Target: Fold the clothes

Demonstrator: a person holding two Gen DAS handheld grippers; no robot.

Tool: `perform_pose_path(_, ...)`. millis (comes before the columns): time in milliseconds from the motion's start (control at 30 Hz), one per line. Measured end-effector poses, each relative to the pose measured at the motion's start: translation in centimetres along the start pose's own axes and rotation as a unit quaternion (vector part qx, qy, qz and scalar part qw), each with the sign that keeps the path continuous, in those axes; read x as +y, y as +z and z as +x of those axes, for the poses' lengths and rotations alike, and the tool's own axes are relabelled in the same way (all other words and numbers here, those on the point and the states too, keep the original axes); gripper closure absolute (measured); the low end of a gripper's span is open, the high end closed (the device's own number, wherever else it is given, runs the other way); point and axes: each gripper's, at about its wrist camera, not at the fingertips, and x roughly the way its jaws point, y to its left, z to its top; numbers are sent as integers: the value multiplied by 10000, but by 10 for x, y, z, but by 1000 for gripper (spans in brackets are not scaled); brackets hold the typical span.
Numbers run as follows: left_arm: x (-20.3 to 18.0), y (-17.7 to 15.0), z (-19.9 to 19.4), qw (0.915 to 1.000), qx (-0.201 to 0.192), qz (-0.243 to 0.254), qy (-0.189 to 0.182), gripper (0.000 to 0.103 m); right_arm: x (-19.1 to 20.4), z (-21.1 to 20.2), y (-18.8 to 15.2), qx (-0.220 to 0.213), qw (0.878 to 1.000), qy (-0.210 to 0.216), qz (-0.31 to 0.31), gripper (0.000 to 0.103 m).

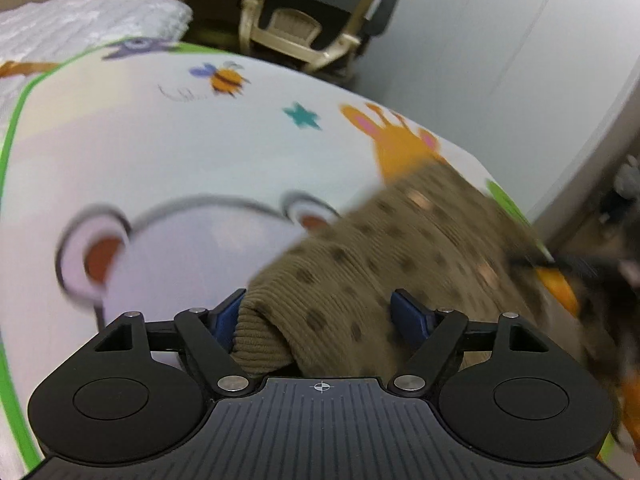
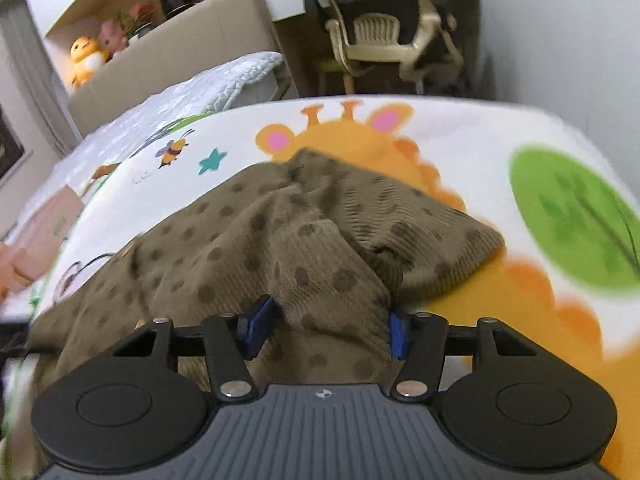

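Note:
A brown knitted sweater (image 2: 256,232) with dark dots lies crumpled on a cartoon-print play mat (image 2: 472,136). In the right wrist view my right gripper (image 2: 324,326) is shut on a bunched fold of it, and the cloth narrows tightly between the blue pads. In the left wrist view the sweater (image 1: 392,240) runs off to the right. Its ribbed hem (image 1: 260,340) sits between the fingers of my left gripper (image 1: 318,316), which stand wide apart and open. The other gripper shows as a dark blur (image 1: 592,268) at the right edge.
The mat (image 1: 192,152) covers a low surface, with a white quilted blanket (image 1: 80,20) behind it. A beige chair (image 2: 380,44) and a wall stand beyond the far edge. Soft toys (image 2: 86,58) sit on a cardboard box at the far left.

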Motion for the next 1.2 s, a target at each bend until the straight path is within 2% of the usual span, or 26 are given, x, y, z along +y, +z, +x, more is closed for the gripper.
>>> perform_pose_path(33,-10,-10,-4,9999,66,-23,-145,22,1,5,5,-42,9999,12,-116,42)
perform_pose_path(167,-51,-51,-16,9967,262,-61,-772,19,8,18,17,-168,9981,-104,-576,26)
perform_pose_path(300,-92,-77,-7,9835,545,-287,-1701,15,14,10,13,-261,9952,-298,-900,23)
perform_pose_path(333,-100,-80,-7,9822,561,-238,-1780,12,14,0,5,-288,9948,-293,-927,23)
perform_pose_path(433,-115,-86,-9,9808,550,-123,-1866,10,10,-31,-19,-369,9941,-251,-987,23)
perform_pose_path(567,-99,-75,-27,9843,187,-437,-1698,9,7,-71,-52,-417,9931,-219,-1071,23)
perform_pose_path(733,-87,-53,-35,9924,-307,-631,-1011,6,3,-92,-102,-250,9934,-283,-1080,17)
perform_pose_path(833,-97,-46,-21,9981,-305,-241,-469,6,2,-101,-111,-190,9962,-219,-817,17)
perform_pose_path(933,-102,-49,-6,9999,-21,33,-103,6,8,-112,-125,-95,9951,-89,-984,17)
perform_pose_path(1100,-113,-69,-18,9994,153,210,-210,7,20,-133,-145,161,9913,93,-1305,17)
perform_pose_path(1200,-125,-85,-24,9974,317,545,-338,7,26,-144,-154,268,9875,133,-1547,17)
